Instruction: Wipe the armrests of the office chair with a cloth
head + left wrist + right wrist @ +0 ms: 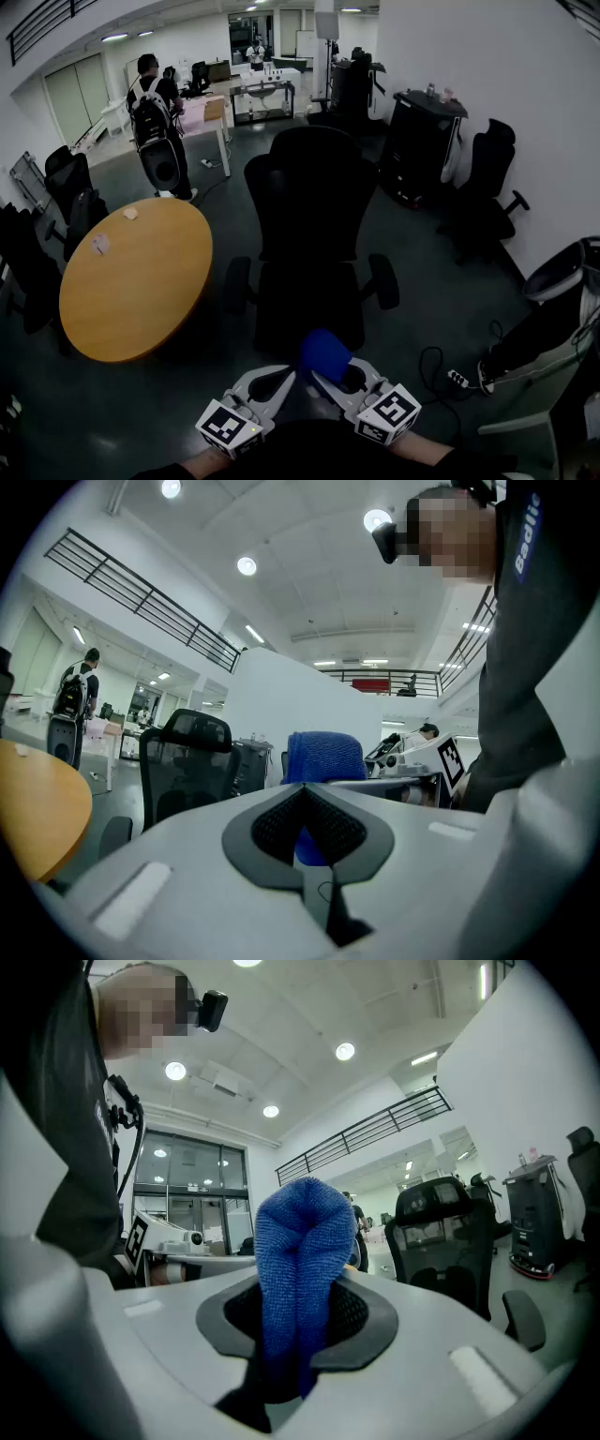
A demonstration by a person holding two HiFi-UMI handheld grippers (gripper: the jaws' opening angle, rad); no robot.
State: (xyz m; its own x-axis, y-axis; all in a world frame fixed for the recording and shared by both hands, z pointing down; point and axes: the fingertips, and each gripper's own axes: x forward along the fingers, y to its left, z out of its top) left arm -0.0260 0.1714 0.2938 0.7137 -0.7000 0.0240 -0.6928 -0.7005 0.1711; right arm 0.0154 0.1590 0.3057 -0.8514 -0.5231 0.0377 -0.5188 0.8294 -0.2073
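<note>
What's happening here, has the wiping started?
A person stands in front of a black office chair with a hand-held gripper in each hand. The right hand-held gripper is shut on a bunched blue cloth. The left hand-held gripper has its jaws together with nothing gripped. Both sit close to the person's body, short of the chair. The cloth is not touching the armrests, so wiping has not begun.

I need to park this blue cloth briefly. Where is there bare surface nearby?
The round wooden table is mostly bare on its near half; two small pale items lie towards its far edge. The black office chair's seat, between its armrests, is also bare. Right of the chair, a power strip and cable clutter the floor.
</note>
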